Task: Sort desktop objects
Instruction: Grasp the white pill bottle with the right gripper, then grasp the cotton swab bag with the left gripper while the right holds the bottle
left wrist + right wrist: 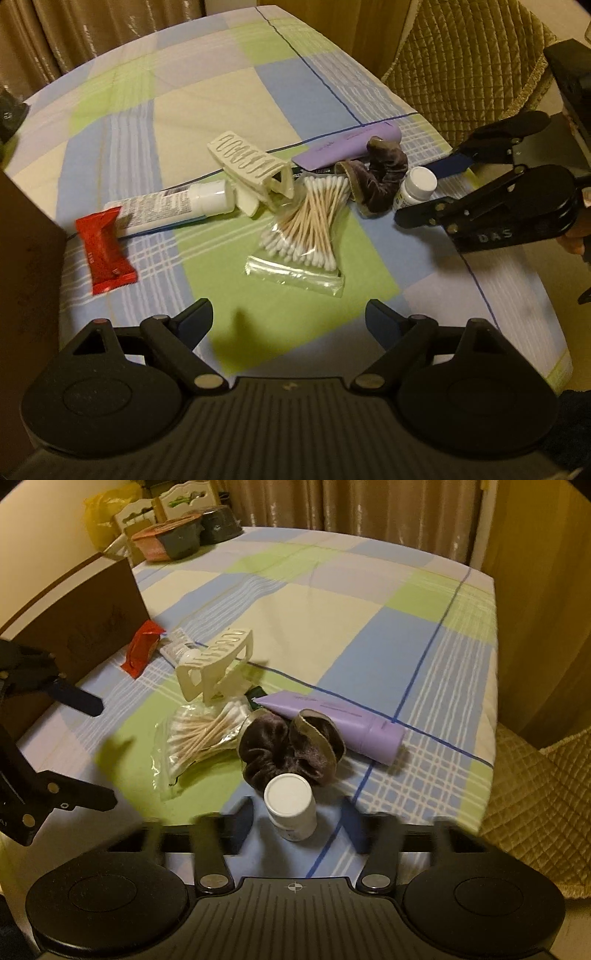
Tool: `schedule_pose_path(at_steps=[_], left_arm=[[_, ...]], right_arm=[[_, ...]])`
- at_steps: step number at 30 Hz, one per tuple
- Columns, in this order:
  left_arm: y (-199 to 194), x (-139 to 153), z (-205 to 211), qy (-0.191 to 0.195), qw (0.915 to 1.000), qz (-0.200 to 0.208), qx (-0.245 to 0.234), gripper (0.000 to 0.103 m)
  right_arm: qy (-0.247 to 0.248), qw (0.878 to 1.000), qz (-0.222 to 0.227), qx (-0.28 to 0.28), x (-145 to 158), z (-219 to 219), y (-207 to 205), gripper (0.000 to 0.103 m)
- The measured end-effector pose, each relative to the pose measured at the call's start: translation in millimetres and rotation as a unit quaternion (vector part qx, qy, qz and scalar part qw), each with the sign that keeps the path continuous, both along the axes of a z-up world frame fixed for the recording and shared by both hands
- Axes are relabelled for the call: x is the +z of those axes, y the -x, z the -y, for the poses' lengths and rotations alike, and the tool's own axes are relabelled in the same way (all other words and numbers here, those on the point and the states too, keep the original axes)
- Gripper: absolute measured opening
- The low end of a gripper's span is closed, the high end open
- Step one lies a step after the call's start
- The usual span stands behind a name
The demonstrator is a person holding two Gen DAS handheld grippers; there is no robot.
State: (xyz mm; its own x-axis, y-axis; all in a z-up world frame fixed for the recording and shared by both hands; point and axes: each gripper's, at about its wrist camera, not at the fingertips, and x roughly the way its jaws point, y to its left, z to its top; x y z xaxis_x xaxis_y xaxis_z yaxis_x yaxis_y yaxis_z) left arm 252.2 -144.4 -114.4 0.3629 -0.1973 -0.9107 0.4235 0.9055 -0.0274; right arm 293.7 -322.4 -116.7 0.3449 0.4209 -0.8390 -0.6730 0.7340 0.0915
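Now your right gripper (297, 821) has its fingers spread either side of the small white-capped bottle (291, 806), which stands upright on the bench (369, 627) just in front of the velvet scrunchie (284, 747). Centre the bottle between the fingers, keep level, and close low on its body, below the cap, so it won't tip into the scrunchie. Your left gripper (288, 325) hovers wide open, empty, near the bag of cotton swabs (306, 229); hold it clear.
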Motion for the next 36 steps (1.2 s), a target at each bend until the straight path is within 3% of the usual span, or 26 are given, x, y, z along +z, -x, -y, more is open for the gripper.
schedule_pose_path(at_steps=[3,15,17,21,24,31,36], left_arm=[[-7,-5,3,0.006,0.9999,-0.001,-0.009,0.087],[-44,-26,18,0.031,0.9979,0.036,-0.045,0.087],[-50,-34,19,0.033,0.9980,0.026,-0.047,0.075],[-44,-35,19,0.025,0.9965,0.042,-0.068,0.062],[-39,-32,12,0.030,0.9963,0.039,-0.070,0.043],[-7,-24,-4,0.012,0.9974,0.029,-0.065,0.030],[22,-5,-22,0.010,0.9981,0.034,-0.051,0.028]], right_arm=[[0.003,1.000,0.005,0.006,-3,1,0,0.026],[-0.015,0.999,-0.021,-0.032,6,36,2,0.026],[-0.015,0.999,-0.024,-0.036,7,40,3,0.026],[-0.019,0.998,-0.032,-0.044,8,46,5,0.026],[-0.023,0.998,-0.038,-0.043,8,46,6,0.026],[-0.028,0.998,-0.046,-0.023,11,34,13,0.026],[-0.037,0.998,-0.050,0.005,21,21,24,0.026]])
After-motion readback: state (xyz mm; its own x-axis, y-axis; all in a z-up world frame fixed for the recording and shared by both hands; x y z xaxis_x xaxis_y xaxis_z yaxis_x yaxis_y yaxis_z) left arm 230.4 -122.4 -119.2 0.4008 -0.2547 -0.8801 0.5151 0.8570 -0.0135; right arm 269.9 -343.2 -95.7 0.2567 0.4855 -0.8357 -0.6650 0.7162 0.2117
